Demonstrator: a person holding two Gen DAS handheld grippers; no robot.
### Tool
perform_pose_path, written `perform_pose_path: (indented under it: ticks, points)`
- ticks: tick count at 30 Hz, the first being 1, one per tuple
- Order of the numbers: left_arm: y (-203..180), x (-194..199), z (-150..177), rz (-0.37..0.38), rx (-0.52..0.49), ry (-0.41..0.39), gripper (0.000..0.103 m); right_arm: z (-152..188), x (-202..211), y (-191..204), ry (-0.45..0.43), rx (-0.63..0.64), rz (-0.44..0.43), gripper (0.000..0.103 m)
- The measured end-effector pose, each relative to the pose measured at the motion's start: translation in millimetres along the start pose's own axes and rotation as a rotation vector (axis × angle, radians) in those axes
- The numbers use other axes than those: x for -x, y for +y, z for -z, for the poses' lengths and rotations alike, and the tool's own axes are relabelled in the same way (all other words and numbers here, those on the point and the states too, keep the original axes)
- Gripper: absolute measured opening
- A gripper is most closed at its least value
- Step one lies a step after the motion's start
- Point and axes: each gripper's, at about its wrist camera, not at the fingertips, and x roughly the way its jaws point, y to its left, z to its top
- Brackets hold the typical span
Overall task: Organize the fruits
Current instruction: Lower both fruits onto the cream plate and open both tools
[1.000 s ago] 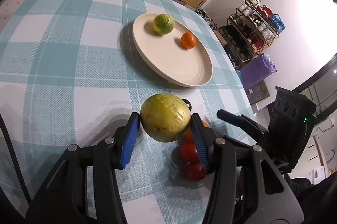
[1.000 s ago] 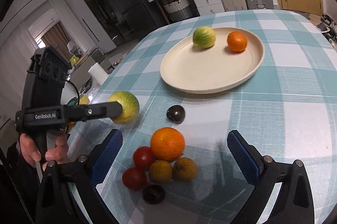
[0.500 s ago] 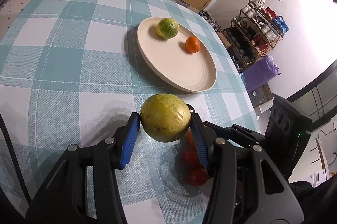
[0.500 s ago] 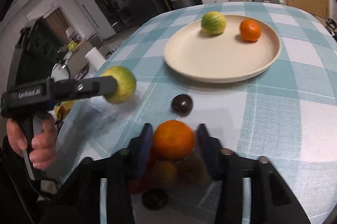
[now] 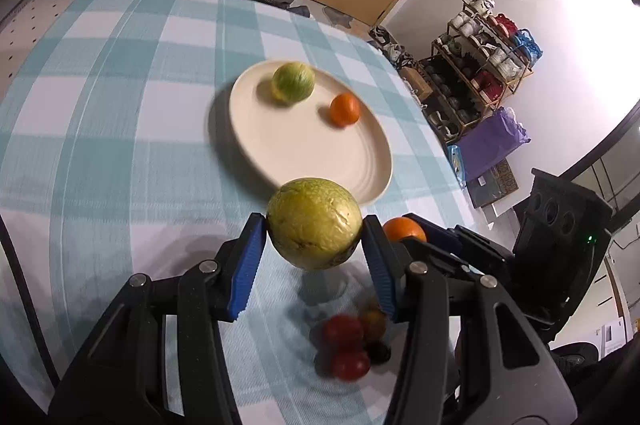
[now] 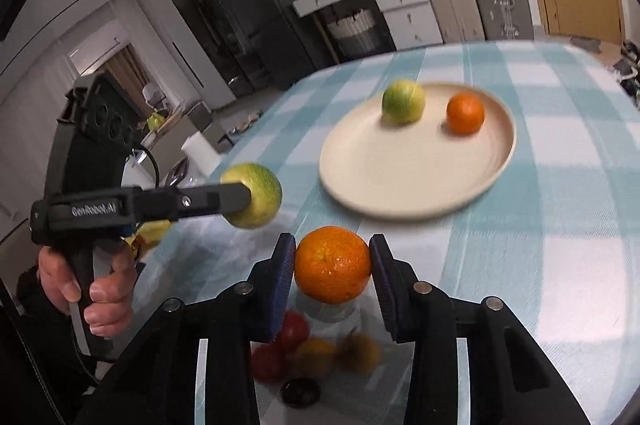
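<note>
My left gripper (image 5: 314, 253) is shut on a yellow-green fruit (image 5: 314, 223) and holds it above the table; it shows in the right wrist view (image 6: 256, 195) too. My right gripper (image 6: 332, 271) is shut on a large orange (image 6: 333, 269), lifted above the loose fruit; the orange also shows in the left wrist view (image 5: 404, 228). A cream plate (image 6: 400, 177) ahead holds a green citrus (image 6: 403, 101) and a small orange (image 6: 465, 113). In the left wrist view the plate (image 5: 296, 149) lies just beyond the held fruit.
Loose small fruit stay on the checked cloth below the grippers: red tomatoes (image 5: 346, 347), yellowish fruit (image 6: 356, 353) and a dark round fruit (image 6: 300, 391). The table's edge runs close on the near side. Suitcases and drawers stand behind the table.
My right gripper closed on the large orange and lifted it off the pile. My left gripper carried the yellow-green fruit higher and closer to the plate.
</note>
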Motion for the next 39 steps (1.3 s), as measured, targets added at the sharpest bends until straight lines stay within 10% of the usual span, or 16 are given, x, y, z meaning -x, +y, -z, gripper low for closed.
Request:
perform_pose_path:
  ticks: [19, 39]
  points:
    - [10.3, -65.6, -91.6, -0.032, -0.007, 0.010, 0.047, -75.5, -29.2, -36.6, -0.080, 0.064, 0.109, 0.039]
    - [35.6, -118.2, -114.3, -0.056, -0.018, 0.069, 0.047, -101.2, -94.4, -50.8, -0.008, 0.080, 0.225, 0.039]
